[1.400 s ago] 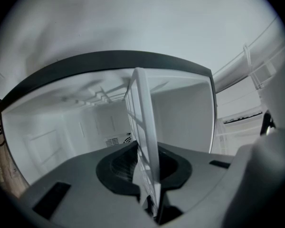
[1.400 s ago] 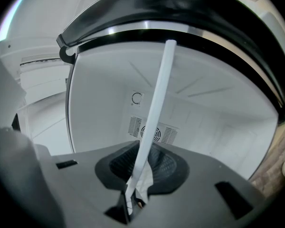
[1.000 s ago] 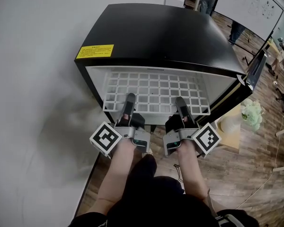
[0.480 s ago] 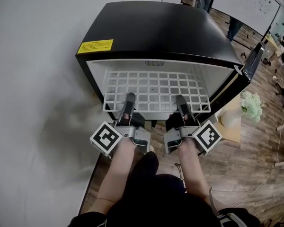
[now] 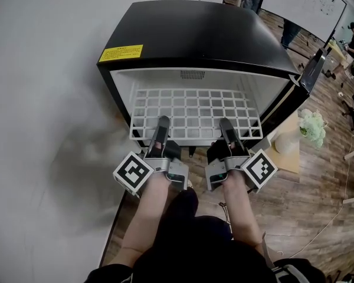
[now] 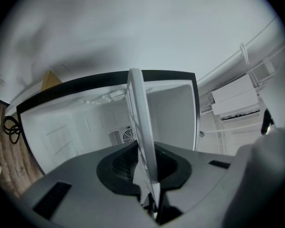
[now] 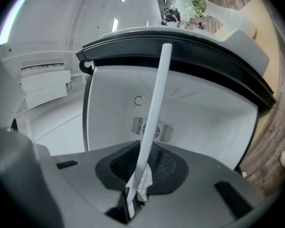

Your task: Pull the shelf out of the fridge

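Shelf (image 5: 194, 112) is a white wire grid. In the head view we see it lying flat, partly drawn out of the open black fridge (image 5: 194, 34), with its front rim past the cabinet's opening and its back part inside the white cavity. Our left gripper (image 5: 161, 124) reaches over the front rim on the left, and our right gripper (image 5: 226, 126) does so on the right. The two are well apart and roughly parallel. This view also takes in the yellow label (image 5: 121, 53) on the fridge top, the door (image 5: 314, 71) swung open to the right, the flowers (image 5: 312, 128) beside it and the wooden floor (image 5: 307, 205). It does not show how the jaws stand.

The left gripper view settles that for our left side. Both dark pads are pressed together on the shelf's white rim, which runs up from the pinch as a thin edge-on band. Behind it we see the fridge's white inner walls and a vent grille (image 6: 121, 137) low on the back wall, with a pale wall (image 6: 133, 27) above.

The right gripper view shows the same clamp from the other side. The jaws are closed on the rim, and the band slants up and to the right. The vent grille sits straight behind it, and the flowers appear past the fridge top.
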### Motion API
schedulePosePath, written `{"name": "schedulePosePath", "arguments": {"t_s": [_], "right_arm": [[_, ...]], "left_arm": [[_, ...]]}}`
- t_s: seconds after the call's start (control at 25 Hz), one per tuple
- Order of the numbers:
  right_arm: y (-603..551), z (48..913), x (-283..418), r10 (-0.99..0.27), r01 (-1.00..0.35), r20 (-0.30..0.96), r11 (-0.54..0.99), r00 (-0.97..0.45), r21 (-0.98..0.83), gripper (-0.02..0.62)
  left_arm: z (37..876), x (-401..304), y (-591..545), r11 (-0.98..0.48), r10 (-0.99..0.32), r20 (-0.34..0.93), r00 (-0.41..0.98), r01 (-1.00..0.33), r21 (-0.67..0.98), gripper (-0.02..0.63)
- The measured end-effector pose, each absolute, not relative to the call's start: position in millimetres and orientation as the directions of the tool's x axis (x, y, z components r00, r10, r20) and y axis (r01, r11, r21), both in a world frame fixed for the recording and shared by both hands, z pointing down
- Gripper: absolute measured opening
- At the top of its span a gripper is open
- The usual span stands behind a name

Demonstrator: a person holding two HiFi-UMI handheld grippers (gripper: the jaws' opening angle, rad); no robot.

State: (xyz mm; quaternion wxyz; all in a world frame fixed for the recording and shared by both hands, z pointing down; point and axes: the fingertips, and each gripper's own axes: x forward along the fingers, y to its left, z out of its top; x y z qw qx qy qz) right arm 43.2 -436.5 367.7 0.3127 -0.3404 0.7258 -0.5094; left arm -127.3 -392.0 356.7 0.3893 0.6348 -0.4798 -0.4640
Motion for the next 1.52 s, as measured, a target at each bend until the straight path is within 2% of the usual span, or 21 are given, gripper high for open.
{"name": "schedulePosePath", "arguments": {"t_s": [1.24, 1.4, 1.52], "right_arm": [[-440, 377, 43, -0.823, -0.191, -0.089, 0.233, -0.561, -0.954, 0.025], [-441, 373, 42, -0.805, -0.242, -0.107, 0.298, -0.583, -0.923, 0.031], [-440, 371, 48, -0.803, -0.257, -0.122, 0.326, -0.584, -0.910, 0.049]], "left_arm": [[364, -127, -397, -0.236, -0.968, -0.205, 0.146, -0.234, 0.943, 0.046], [362, -125, -398, -0.262, -0.958, -0.211, 0.195, -0.289, 0.921, 0.046], [361, -124, -396, -0.274, -0.951, -0.183, 0.249, -0.407, 0.871, 0.072]]}}
